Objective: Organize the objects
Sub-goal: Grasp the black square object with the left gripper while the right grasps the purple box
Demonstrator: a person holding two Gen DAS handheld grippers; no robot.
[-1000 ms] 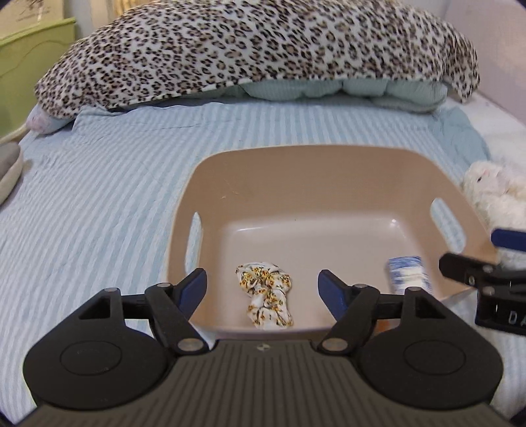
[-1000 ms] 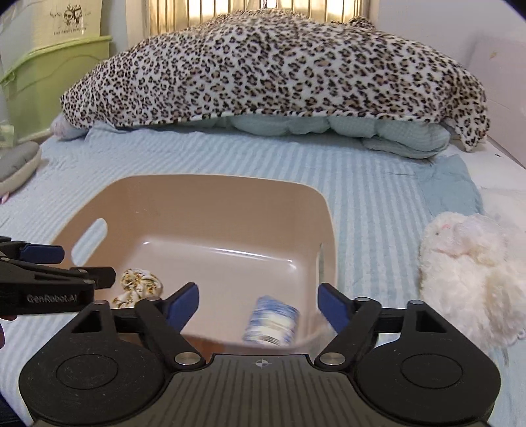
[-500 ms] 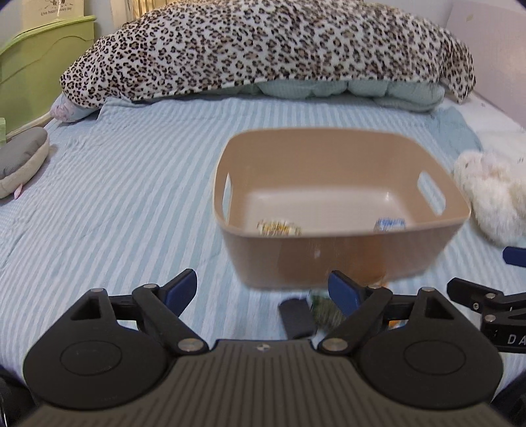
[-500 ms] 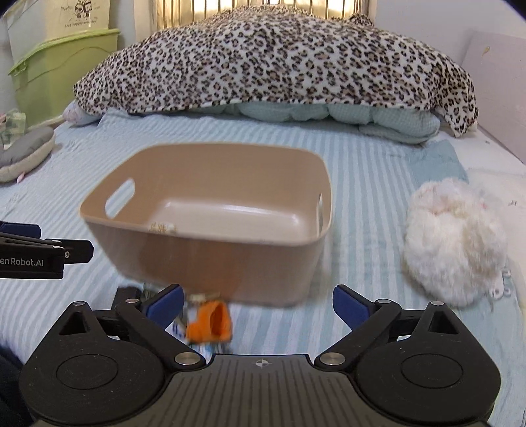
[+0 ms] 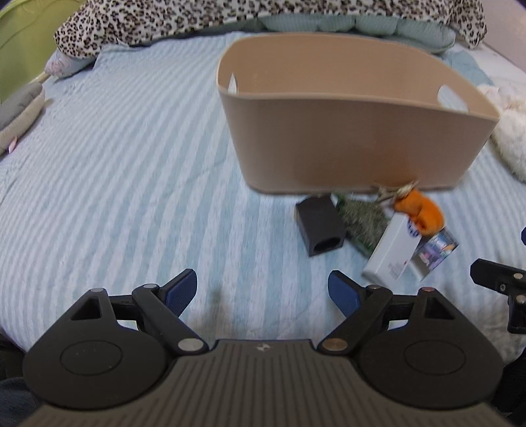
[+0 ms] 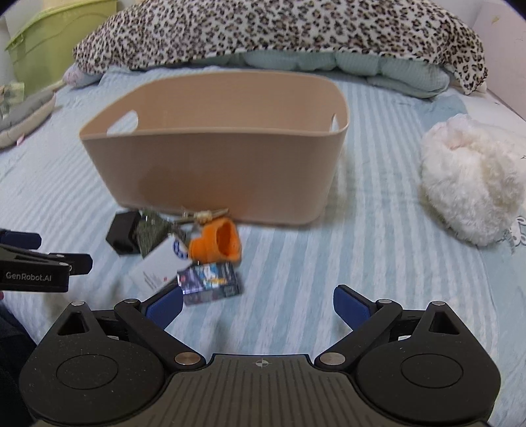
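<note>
A tan plastic bin [image 5: 348, 131] [image 6: 217, 164] stands on the striped bed. A cluster of small items lies in front of it: a black block [image 5: 320, 230] [image 6: 123, 231], a green packet [image 5: 361, 223], an orange cup-shaped piece [image 5: 420, 213] [image 6: 218, 241], a white box [image 5: 393, 253] [image 6: 157, 266] and a small picture card pack [image 6: 210, 279]. My left gripper [image 5: 263, 289] is open and empty, low over the bed, left of the cluster. My right gripper [image 6: 258, 303] is open and empty, just right of the cluster. The bin's inside is hidden.
A fluffy white plush [image 6: 470, 184] lies right of the bin. A leopard-print blanket [image 6: 279, 29] over pale quilts lies behind it. A green storage box [image 6: 56, 42] and a grey cushion [image 5: 16, 111] are at the far left.
Both grippers pulled back and down from over the bin to the bed in front of it. The bin's inside went out of sight and the cluster of small items came into view.
</note>
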